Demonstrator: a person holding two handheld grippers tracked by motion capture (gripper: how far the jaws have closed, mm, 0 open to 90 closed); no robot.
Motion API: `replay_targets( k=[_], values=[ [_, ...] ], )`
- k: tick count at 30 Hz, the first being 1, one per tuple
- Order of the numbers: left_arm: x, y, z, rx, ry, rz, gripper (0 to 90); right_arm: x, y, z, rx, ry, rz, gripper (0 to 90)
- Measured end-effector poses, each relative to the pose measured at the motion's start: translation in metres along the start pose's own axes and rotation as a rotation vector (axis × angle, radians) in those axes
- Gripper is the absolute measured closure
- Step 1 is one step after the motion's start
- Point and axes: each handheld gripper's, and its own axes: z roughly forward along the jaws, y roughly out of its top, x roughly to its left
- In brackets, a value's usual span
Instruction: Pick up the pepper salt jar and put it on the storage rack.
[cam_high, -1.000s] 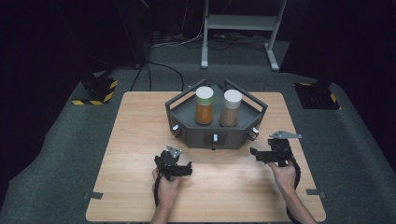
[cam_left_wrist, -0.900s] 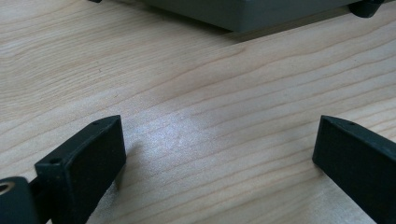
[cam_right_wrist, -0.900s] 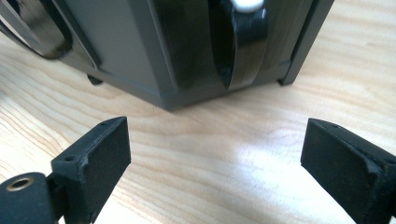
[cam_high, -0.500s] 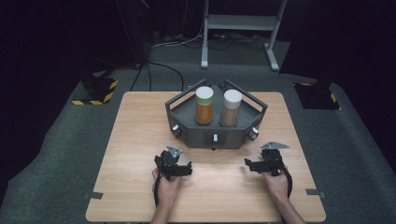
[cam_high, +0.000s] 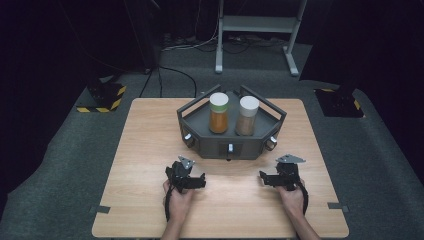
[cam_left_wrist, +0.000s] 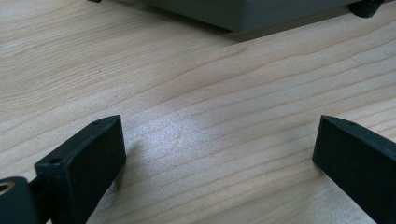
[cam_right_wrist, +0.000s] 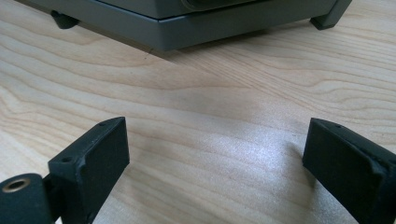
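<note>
The right gripper (cam_high: 266, 178) has sunk to the table (cam_high: 150, 150), jaws just widened, empty; the rack (cam_high: 230, 142) ahead seems untouched.

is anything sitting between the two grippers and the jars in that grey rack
Only the rack's front wall: the orange jar and tan jar stand behind it. Bare table separates the rack from the open left gripper and right gripper.

Grey rack (cam_right_wrist: 196, 21) cropped by top edge in both gripper views
</note>
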Motion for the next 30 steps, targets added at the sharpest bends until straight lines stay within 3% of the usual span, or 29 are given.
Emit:
replay_targets(
  k=[1,2,30],
  values=[
    [0.0000,0.0000,0.0000,0.000,0.000,0.000,2.5,0.0000,0.0000,0.0000,0.000,0.000,0.000,6.1],
    [0.0000,0.0000,0.0000,0.000,0.000,0.000,2.5,0.0074,0.0029,0.0020,0.016,-0.024,-0.035,4.5],
    [-0.0004,-0.0002,-0.0002,0.000,0.002,-0.001,2.6,0.0098,0.0045,0.0034,0.021,-0.032,-0.030,3.0]
  ],
)
